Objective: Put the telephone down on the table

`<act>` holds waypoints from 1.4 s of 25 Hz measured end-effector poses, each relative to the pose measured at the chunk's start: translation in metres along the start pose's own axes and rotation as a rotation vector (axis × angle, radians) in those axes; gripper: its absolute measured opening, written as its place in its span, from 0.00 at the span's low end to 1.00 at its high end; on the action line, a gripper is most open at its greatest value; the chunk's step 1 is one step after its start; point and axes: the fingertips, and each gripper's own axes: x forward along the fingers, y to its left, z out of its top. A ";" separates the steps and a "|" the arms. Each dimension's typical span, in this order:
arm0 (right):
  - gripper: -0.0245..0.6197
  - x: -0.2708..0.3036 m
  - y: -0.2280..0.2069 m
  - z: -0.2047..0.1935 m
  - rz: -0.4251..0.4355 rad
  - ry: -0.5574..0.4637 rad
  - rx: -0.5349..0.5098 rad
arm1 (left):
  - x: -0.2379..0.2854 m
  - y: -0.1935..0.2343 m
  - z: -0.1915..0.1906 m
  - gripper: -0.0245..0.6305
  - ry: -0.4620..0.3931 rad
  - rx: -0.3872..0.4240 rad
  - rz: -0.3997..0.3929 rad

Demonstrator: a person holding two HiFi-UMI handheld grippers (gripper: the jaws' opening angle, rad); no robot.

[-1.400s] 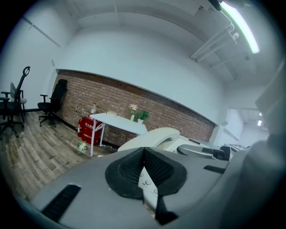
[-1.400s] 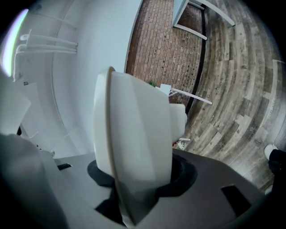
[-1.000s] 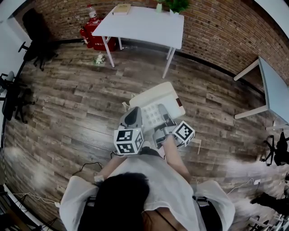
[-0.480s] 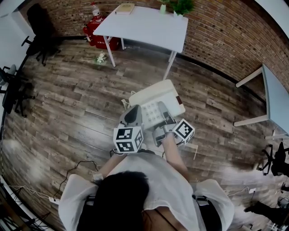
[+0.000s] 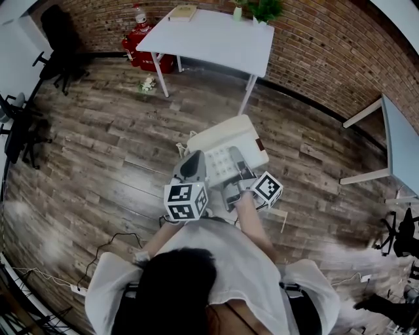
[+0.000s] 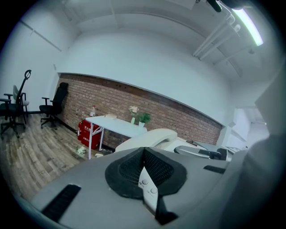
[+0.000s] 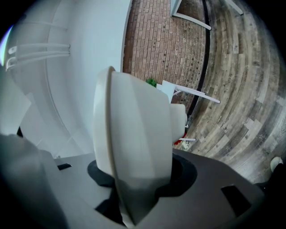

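Telephone position: the telephone [image 5: 226, 149] is held above the wooden floor [image 5: 98, 150], in front of the person, well apart from the white worktop [image 5: 216, 39]. It is not set down.
Left claw: the left claw [image 5: 195, 163] is clenched on a thin edge of the telephone.
Right claw: the right claw [image 5: 237, 165] is clenched across the wide body of the telephone.
Head view only: both claws, both marker cubes [image 5: 186, 201] and the whole telephone face are shown from above.
Left claw view only: a white strip with small round buttons is seen pinched between the pads [image 6: 156, 167]. The handset [image 6: 152, 136] is seen beyond it.
Right claw view only: the cream housing [image 7: 134, 143] fills the gap between the jaws, and the brick wall [image 7: 152, 40] is seen sideways.
Count, task items: one telephone, two claws, two marker cubes.
Count, furniture: two tables are counted in the head view, the worktop and a second table [image 5: 399, 131] at the right. Two office chairs [image 5: 59, 46] are counted at the left.
Worktop load: a book [image 5: 182, 12] and a plant [image 5: 265, 8].
Containers: a red case [image 5: 145, 49] stands under the worktop; its contents cannot be made out.
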 end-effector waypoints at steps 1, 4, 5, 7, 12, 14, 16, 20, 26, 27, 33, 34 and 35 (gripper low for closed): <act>0.39 -0.001 0.001 0.000 0.004 0.001 0.000 | -0.001 -0.001 -0.001 0.07 0.000 -0.002 -0.001; 0.39 -0.005 0.002 -0.001 0.014 -0.001 0.004 | -0.005 -0.003 -0.004 0.07 0.005 -0.006 -0.006; 0.39 -0.006 0.001 -0.001 0.014 -0.001 0.004 | -0.006 -0.004 -0.004 0.07 0.007 -0.008 -0.008; 0.39 -0.006 0.001 -0.002 0.019 0.004 0.011 | -0.007 -0.004 -0.004 0.07 0.007 -0.007 -0.014; 0.39 -0.003 -0.005 -0.003 0.009 0.013 0.019 | -0.001 -0.001 -0.006 0.07 0.022 -0.016 -0.019; 0.39 0.000 -0.008 -0.002 0.002 0.015 0.024 | 0.004 0.000 -0.006 0.07 0.031 -0.032 -0.023; 0.39 0.005 -0.009 -0.001 0.001 0.012 0.032 | 0.009 0.002 -0.005 0.07 0.034 -0.024 -0.027; 0.39 0.018 -0.012 0.004 -0.006 0.001 0.040 | 0.022 0.006 -0.001 0.07 0.054 -0.028 -0.053; 0.39 0.043 -0.020 0.020 -0.041 -0.014 0.040 | 0.050 0.015 0.015 0.07 0.041 -0.018 -0.068; 0.39 0.050 -0.020 0.023 -0.040 -0.015 0.030 | 0.056 0.018 0.018 0.07 0.040 -0.019 -0.070; 0.39 0.085 -0.019 0.037 -0.022 -0.030 0.022 | 0.091 0.031 0.032 0.07 0.046 -0.028 -0.093; 0.39 0.092 -0.018 0.039 -0.022 -0.034 0.023 | 0.096 0.033 0.035 0.07 0.046 -0.025 -0.099; 0.39 0.098 -0.017 0.040 -0.021 -0.038 0.022 | 0.101 0.036 0.039 0.07 0.045 -0.024 -0.104</act>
